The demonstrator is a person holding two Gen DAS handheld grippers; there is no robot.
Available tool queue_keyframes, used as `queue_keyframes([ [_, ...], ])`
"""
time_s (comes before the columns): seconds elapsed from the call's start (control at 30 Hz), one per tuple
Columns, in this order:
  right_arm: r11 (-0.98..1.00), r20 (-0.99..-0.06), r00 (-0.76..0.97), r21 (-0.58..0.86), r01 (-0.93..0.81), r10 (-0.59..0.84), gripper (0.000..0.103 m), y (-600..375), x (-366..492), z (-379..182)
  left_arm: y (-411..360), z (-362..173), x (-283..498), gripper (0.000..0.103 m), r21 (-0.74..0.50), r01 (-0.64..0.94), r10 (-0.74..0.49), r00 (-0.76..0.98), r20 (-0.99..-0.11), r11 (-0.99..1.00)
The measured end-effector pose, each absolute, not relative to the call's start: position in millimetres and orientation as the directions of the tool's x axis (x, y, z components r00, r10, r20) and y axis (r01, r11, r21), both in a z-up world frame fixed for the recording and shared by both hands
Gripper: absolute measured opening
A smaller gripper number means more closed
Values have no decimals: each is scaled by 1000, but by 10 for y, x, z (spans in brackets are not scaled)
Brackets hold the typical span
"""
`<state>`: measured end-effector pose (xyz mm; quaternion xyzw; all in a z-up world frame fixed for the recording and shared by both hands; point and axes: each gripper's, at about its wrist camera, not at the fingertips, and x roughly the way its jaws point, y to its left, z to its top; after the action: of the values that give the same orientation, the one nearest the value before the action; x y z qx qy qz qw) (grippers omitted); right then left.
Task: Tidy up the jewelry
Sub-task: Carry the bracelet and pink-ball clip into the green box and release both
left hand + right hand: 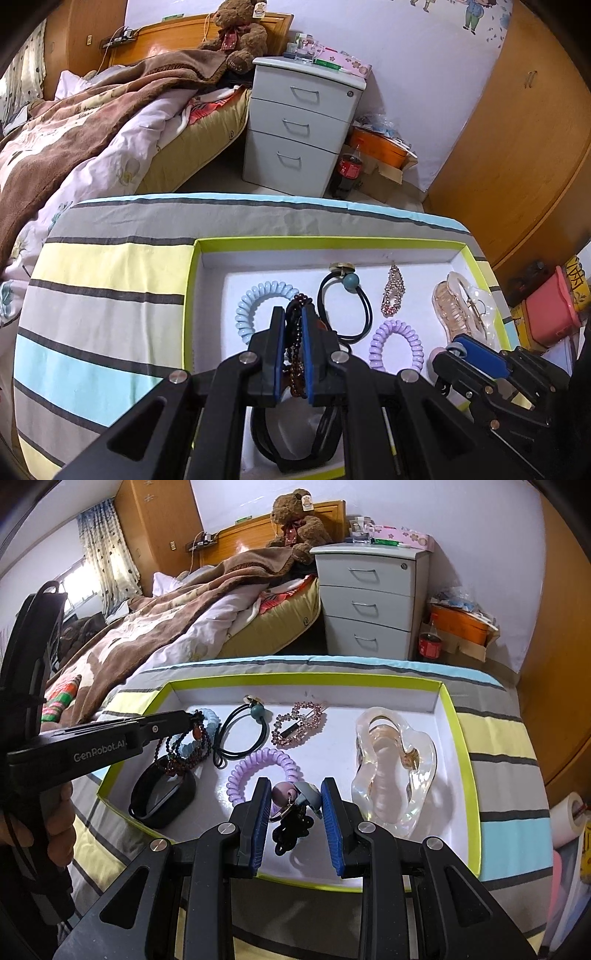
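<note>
A dark red beaded bracelet hangs pinched between the left fingers, draping over the blue coil hair tie. Between the right fingers sits a bobble hair tie, its black elastic curled below, the lilac coil tie just beyond.

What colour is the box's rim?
Lime green on the box rim, clearest in the right wrist view.
</note>
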<state>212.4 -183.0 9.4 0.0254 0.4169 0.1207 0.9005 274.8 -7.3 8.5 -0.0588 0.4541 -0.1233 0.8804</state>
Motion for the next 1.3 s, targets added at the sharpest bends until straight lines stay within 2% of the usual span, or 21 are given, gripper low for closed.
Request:
queue_keyframes([
  [0.27, 970, -746, 624, 139, -198, 234, 29, -1817, 2124, 82, -56, 48, 2779, 10, -217, 158, -268, 546, -794, 963],
  [0.57, 971, -745, 625, 137, -197, 232, 29, -1825, 2122, 84, -43, 17, 2798, 17, -221, 143, -263, 538, -801, 965],
  [0.63, 971, -745, 626, 136, -196, 230, 29, -1828, 2123, 87, -42, 13, 2802, 21, -223, 140, -263, 537, -802, 965],
  [0.7, 971, -745, 625, 138, -196, 232, 29, -1826, 2122, 86, -45, 7, 2805, 31, -217, 138, -257, 537, -803, 966],
  [0.83, 971, -746, 625, 138, -196, 233, 29, -1826, 2122, 87, -45, 2, 2801, 34, -217, 138, -257, 534, -806, 966],
  [1.0, 969, -741, 628, 143, -200, 239, 29, -1833, 2114, 103, -24, 26, 2794, 47, -223, 133, -259, 538, -802, 966],
  [1.17, 969, -735, 634, 145, -200, 241, 29, -1838, 2073, 140, -34, 103, 2716, 52, -215, 143, -258, 551, -794, 966],
  [1.3, 969, -730, 640, 146, -198, 241, 39, -1840, 2002, 176, -41, 171, 2645, 57, -207, 144, -252, 559, -790, 968],
])
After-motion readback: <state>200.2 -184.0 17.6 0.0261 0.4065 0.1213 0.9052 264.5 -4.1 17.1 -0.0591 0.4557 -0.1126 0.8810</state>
